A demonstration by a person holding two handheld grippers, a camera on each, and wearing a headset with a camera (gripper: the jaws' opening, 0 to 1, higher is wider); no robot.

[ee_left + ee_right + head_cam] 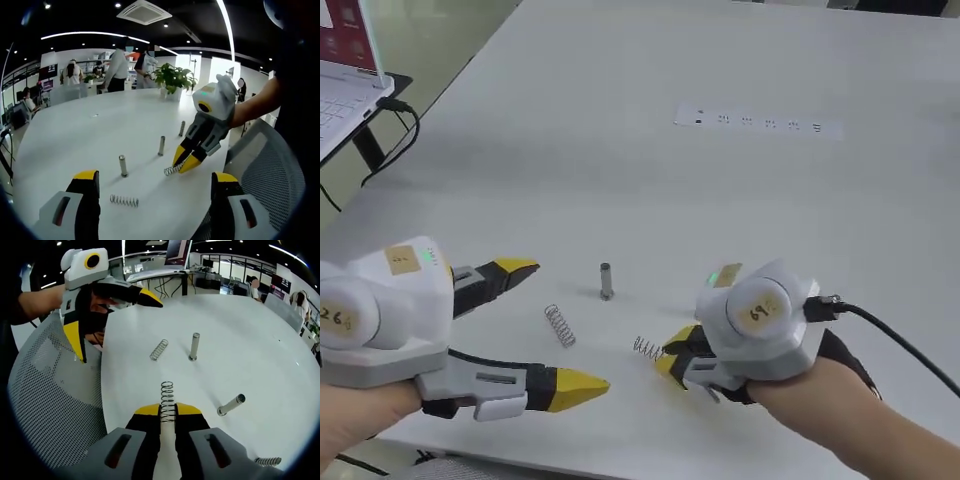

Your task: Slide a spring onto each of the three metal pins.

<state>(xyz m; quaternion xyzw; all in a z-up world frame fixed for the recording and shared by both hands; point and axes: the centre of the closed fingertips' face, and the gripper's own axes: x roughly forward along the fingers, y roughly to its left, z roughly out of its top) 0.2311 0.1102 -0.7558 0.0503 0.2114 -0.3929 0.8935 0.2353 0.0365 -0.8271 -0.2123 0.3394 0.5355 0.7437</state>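
My right gripper (670, 358) is shut on one end of a small steel spring (647, 347), which sticks out ahead of its yellow tips (167, 410) just above the white table (720, 220). One metal pin (606, 281) stands upright beyond it. In the left gripper view three pins (122, 165) (161, 145) (182, 128) stand in a row. A second spring (560, 325) lies flat between the wide-open jaws of my left gripper (550, 326), untouched. A third spring (267, 460) lies by a pin (231, 404).
A laptop (340, 60) with a black cable sits off the table's far left corner. A socket strip (755, 122) is set into the table top further back. A grey mesh chair (50, 390) is at the near edge. People stand far behind (117, 70).
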